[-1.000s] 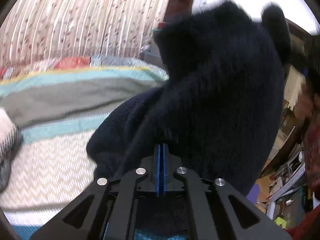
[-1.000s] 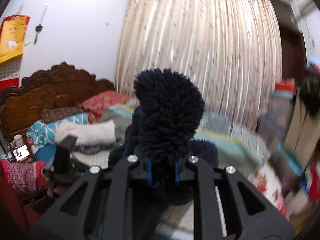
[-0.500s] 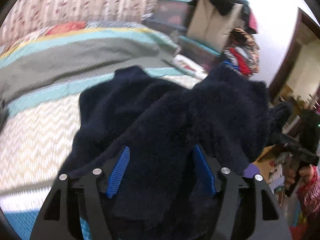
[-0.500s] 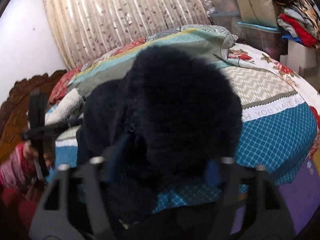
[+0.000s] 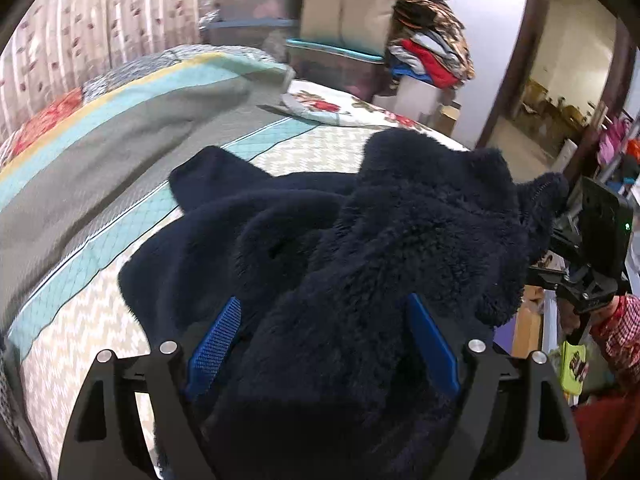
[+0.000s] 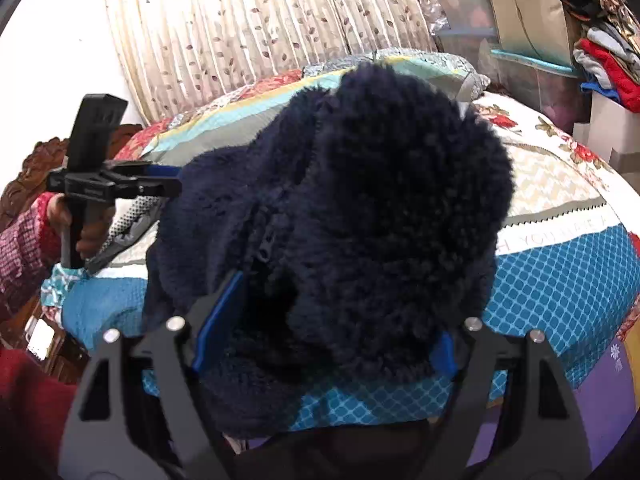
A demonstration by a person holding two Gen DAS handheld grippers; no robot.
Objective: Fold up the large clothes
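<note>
Fleece is all I see up close in the left wrist view. The dark blue fleece jacket [image 5: 360, 240] lies in a lumpy heap on the near part of the bed [image 5: 100, 160], over the zigzag and teal cover. My left gripper [image 5: 324, 344] has just been opening; its blue pads [image 5: 216, 340] stand wide apart with a thick fold of jacket still bulging between them, not squeezed. To do this step well, I should pull the gripper straight back and low, so the fluff does not catch and drag the heap. Then I should look for an edge or a sleeve before I grab again. Far right, my right gripper [image 5: 588, 248] peeks out behind the jacket. I cannot find a sleeve, hem or collar here.

In the right wrist view, the jacket [image 6: 380, 220] fills the middle and hangs over the near edge of the bed [image 6: 560, 280]. My right gripper [image 6: 320, 328] has just been opening too; one blue pad [image 6: 220, 320] shows clearly, and the other is mostly hidden by fluff. A zip line runs down the jacket. On the left, a hand in a checked sleeve holds my left gripper [image 6: 120, 184]. The jacket's far side is hidden.
</note>
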